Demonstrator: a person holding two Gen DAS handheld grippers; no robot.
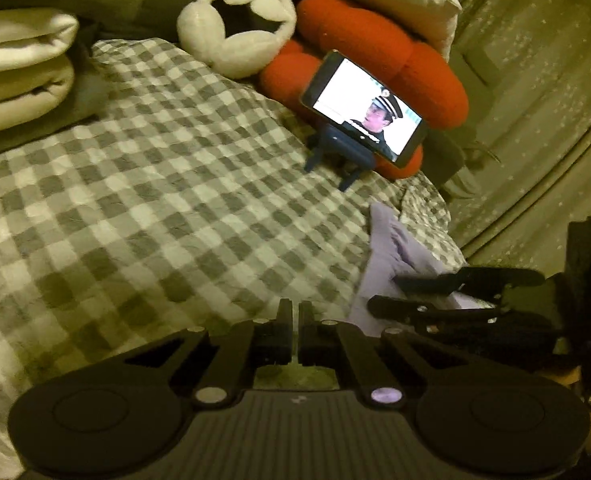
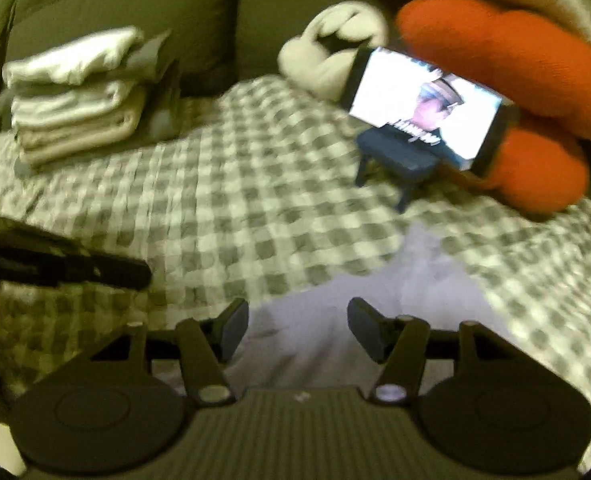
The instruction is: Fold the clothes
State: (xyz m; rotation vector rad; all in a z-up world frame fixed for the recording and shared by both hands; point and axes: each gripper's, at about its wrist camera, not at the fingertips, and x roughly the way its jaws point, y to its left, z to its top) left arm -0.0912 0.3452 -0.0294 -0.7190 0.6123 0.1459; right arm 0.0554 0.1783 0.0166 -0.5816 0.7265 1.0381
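Observation:
A lavender garment lies crumpled on the checked bedspread, to the right in the left wrist view. My left gripper is shut with nothing between its fingers, hovering over bare bedspread to the left of the garment. My right gripper is open, its pads spread just above the lavender garment. From the left wrist view the right gripper reaches in from the right over the cloth. The left gripper shows as a dark bar at the left of the blurred right wrist view.
A stack of folded pale clothes sits at the back left against a dark cushion. A phone playing video stands on a small blue stand. Behind it are a red cushion and a white plush ring. A patterned floor lies beyond the bed's right edge.

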